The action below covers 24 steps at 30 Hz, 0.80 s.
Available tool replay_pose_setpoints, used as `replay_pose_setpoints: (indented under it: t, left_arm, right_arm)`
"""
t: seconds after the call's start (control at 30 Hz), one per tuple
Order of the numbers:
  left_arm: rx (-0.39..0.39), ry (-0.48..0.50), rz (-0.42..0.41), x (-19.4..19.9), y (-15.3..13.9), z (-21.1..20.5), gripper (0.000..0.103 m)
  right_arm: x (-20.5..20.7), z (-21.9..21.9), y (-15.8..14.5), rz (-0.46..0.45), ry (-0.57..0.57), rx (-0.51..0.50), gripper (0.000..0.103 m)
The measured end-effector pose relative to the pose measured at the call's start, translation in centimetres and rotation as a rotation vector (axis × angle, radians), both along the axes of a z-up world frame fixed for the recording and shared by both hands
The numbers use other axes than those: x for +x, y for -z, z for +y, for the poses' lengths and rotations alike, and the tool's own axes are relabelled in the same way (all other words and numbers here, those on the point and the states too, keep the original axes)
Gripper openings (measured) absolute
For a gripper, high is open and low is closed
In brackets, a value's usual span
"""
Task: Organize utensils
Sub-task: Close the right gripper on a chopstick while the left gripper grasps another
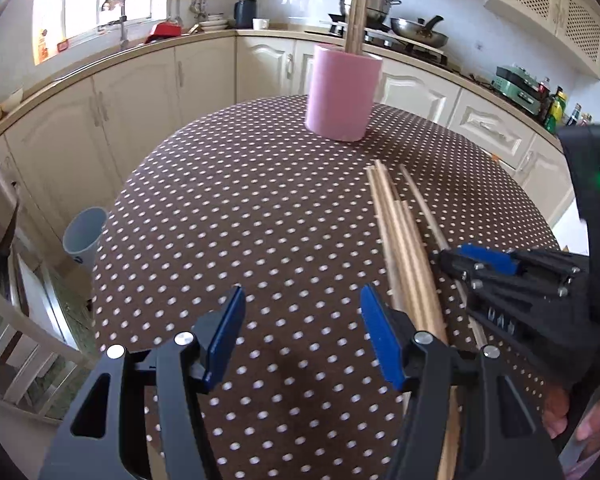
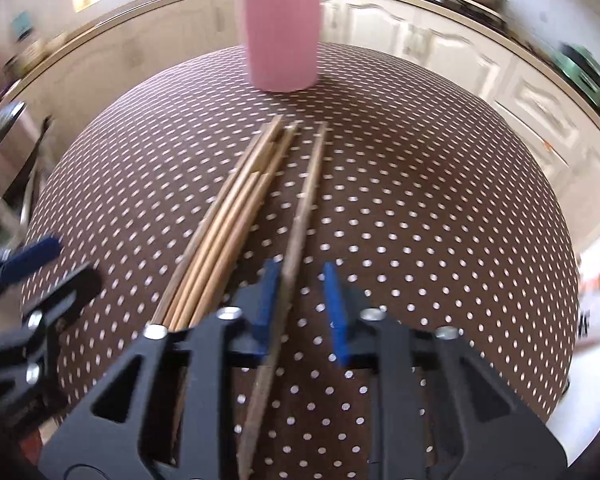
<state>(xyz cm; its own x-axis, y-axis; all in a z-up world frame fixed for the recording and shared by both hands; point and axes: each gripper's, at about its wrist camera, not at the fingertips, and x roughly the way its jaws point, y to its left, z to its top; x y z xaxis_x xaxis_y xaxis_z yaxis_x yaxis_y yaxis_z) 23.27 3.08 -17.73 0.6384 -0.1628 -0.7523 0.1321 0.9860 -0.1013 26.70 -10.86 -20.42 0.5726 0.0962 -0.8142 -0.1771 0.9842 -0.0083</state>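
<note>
The round table [image 1: 228, 208], covered in a brown cloth with white dots, fills both views; its far rim curves just behind the pink cup [image 1: 343, 94], and its left rim falls away toward a grey bin [image 1: 83, 236] on the floor. Cream cabinets [image 1: 148, 92] wrap around beyond the rim, well apart from it. The left half of the cloth lies bare from the left hand-held gripper [image 1: 302, 340] out to the edge, and in the right wrist view the cloth to the right of the single stick is likewise bare up to the rim.

The pink cup stands upright near the far edge, with a few wooden chopsticks [image 1: 355, 20] standing in it. Between the cup and the grippers lies a bundle of chopsticks [image 2: 236, 216], packed side by side, tips pointing toward the cup and stopping short of it. One darker chopstick [image 2: 300, 216] lies just right of the bundle, apart from it at the tips.

The right hand-held gripper [image 2: 300, 300] sits low over this single chopstick with its blue pads spread; the stick runs between them close beside the left pad, whether touching I cannot tell, and with a clear gap to the right pad. The left hand-held gripper hovers with pads wide apart, holding nothing, the bundle just beside its right finger.
</note>
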Motion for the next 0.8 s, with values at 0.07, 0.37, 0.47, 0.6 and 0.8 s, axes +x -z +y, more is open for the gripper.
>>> replay_pose_setpoints:
  t: [0.07, 0.37, 0.47, 0.6, 0.8]
  left_arm:
    - [-0.006, 0.042, 0.037, 0.9, 0.1, -0.8, 0.060]
    - [0.028, 0.145, 0.183, 4.5, 0.7, -3.4, 0.060]
    - [0.080, 0.161, 0.202, 5.5, 1.0, -4.4, 0.060]
    - [0.121, 0.170, 0.227, 6.7, 1.1, -5.3, 0.060]
    - [0.229, 0.177, 0.248, 9.0, 0.7, -7.4, 0.063]
  right_arm:
    - [-0.1, -0.6, 0.0, 0.002, -0.021, 0.040, 0.012]
    - [1.3, -6.7, 1.0, 0.106, 0.035, 0.452, 0.007]
    - [1.3, -7.6, 1.2, 0.104, 0.040, 0.481, 0.007]
    - [0.8, -8.3, 1.4, 0.101, 0.047, 0.515, 0.007]
    - [0.6, -9.6, 1.5, 0.130, 0.050, 0.567, 0.007]
